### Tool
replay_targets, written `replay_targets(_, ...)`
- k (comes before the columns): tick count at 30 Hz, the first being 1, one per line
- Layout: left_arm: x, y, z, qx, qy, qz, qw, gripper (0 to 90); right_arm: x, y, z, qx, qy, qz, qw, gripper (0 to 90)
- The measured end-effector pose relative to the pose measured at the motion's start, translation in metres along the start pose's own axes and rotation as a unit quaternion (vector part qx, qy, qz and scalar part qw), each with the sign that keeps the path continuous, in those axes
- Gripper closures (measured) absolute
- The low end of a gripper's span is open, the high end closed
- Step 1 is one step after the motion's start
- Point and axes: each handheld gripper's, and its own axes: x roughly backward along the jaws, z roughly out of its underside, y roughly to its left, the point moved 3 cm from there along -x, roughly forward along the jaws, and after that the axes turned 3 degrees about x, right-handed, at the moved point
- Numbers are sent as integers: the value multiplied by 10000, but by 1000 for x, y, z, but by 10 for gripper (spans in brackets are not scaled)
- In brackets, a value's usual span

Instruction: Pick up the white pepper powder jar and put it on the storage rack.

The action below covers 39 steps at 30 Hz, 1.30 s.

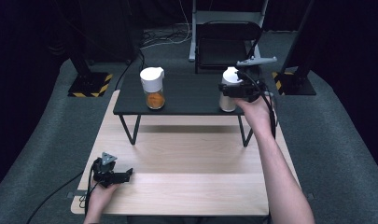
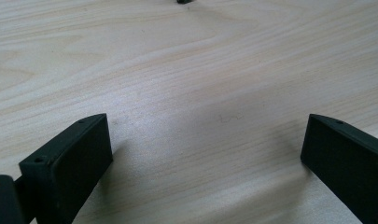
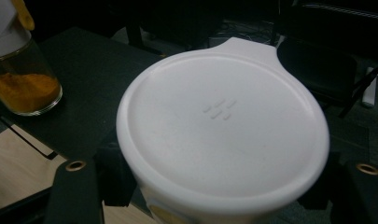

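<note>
Standing at the right end of the dark raised shelf [image 1: 177, 95], the white-lidded jar [image 1: 228, 95] is clamped between the jaws of the right claw [image 1: 234, 89], which grips it just under its lid. In the right gripper view the jar's round white lid [image 3: 224, 126] sits close to the camera, with a small pouring lip at its far edge and a faint embossed mark in the middle, while the two black jaws press against the jar's sides from below. The person's right hand [image 1: 255, 109] holds that claw from the near side, the forearm reaching in from the near right across the surface [image 1: 191, 158]. Well apart to the left on the same shelf stands a second jar [image 1: 153, 88], clear glass with a white lid and orange powder in its lower part; the right gripper view shows it at the far left. The shelf rests on thin black legs on the far half of the light wooden surface. At the near left corner of that surface the left claw [image 1: 126, 175] rests in the person's left hand [image 1: 100, 196], its jaws spread wide apart with nothing but bare wood between them, as the left gripper view shows. Beyond the surface, on the grey floor, stands a dark chair [image 1: 224, 44].
</note>
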Motion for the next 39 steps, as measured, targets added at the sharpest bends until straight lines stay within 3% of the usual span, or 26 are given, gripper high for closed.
replay_targets(23,0,1,0,-15,0,20,10000,13,-36,4,-18,-32,210,67,9998,295)
replay_targets(32,0,1,0,-17,1,20,10000,13,-38,4,-17,-29,165,19,9999,291)
replay_targets(39,0,1,0,-17,1,21,10000,13,-35,3,-16,-95,159,34,9998,195)
